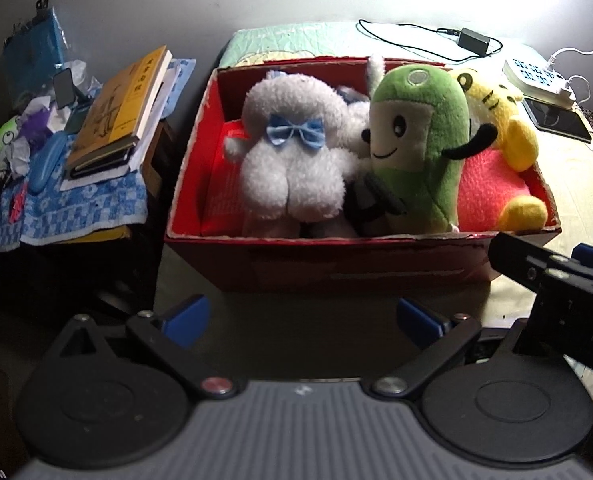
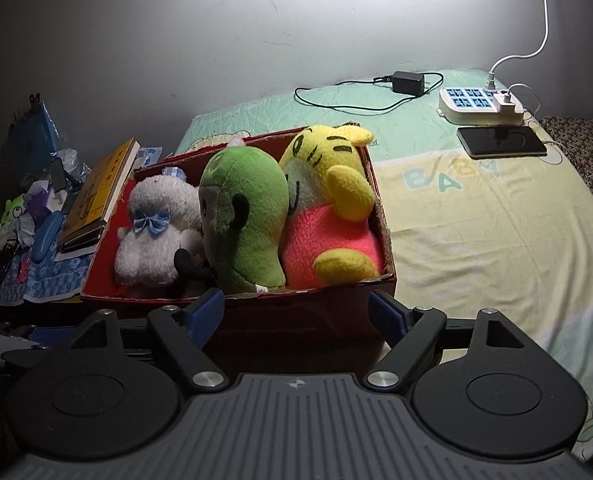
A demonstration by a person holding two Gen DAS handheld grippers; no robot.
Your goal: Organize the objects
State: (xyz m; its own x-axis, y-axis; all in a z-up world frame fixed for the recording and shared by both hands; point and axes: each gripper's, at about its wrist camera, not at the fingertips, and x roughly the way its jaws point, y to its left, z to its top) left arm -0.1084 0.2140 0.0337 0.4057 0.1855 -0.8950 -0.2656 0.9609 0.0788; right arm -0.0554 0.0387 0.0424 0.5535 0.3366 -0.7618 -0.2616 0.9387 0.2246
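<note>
Left tongs [image 1: 300,322] stand wide apart, nothing between the blue pads; they hang just short of the red box's near wall. Right tongs [image 2: 296,314] likewise spread and empty, also facing that wall. No earlier view to compare.

Red cardboard box [image 1: 336,268] sits on the bed [image 2: 476,240], near the edge. Inside, side by side: white fleecy plush [image 1: 292,160] with a pale blue bow, green plush [image 1: 412,152] with a stitched smile and black limbs, yellow tiger plush [image 1: 492,116] with a pink body. All three are packed upright and touching, filling most of the box.

Judgement: the sorting looks largely done, with toys boxed and both tongs free. Possibly left: the small green toy [image 1: 0,136] among clutter on the side tabletop [image 1: 76,216], beside a yellow book [image 1: 116,116]. Whether it belongs in the box I cannot tell.

Textures: plush is soft, shaggy on the white one, short pile on the others. Box rim is worn and slightly ragged. Bed sheet is thin, creased cotton. A power strip [image 2: 480,106] and phone [image 2: 500,140] lie well apart from the box.
</note>
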